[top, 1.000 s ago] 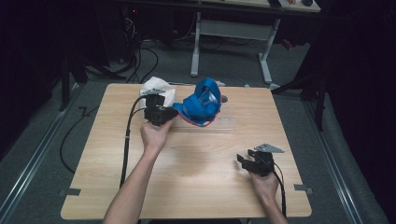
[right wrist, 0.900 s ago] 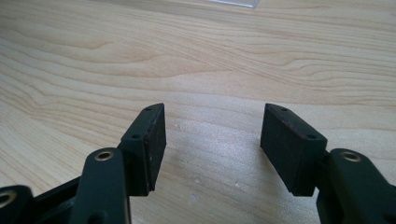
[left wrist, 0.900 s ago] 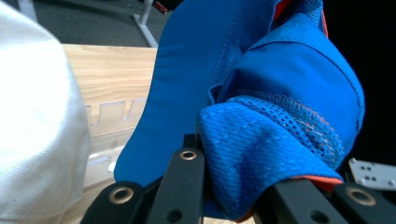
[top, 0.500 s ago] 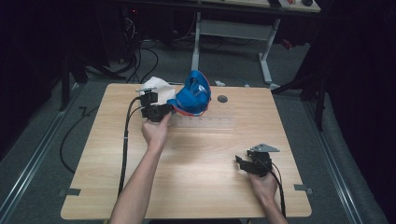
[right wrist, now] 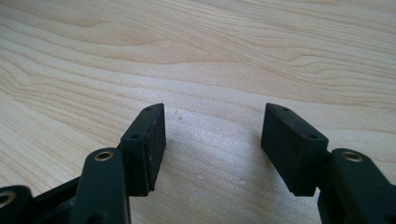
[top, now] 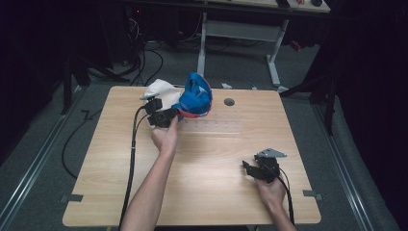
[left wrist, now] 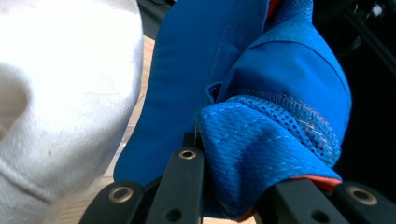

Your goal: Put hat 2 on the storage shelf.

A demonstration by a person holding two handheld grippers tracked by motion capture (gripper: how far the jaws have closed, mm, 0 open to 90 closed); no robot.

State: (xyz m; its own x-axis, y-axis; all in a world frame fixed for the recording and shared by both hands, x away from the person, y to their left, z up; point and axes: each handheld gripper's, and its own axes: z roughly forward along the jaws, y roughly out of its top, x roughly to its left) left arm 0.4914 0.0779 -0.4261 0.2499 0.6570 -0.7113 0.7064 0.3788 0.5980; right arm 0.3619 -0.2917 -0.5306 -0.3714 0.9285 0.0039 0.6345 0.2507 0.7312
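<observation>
The left gripper was clamped on a blue cloth, lifted beside a white cloth. The right gripper rested on the table, jaws apart.

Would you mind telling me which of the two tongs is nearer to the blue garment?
The left. The left tongs are clamped on the blue garment at the table's far side, beside a white cloth. The right tongs sit open over bare wood, well apart from it.
</observation>
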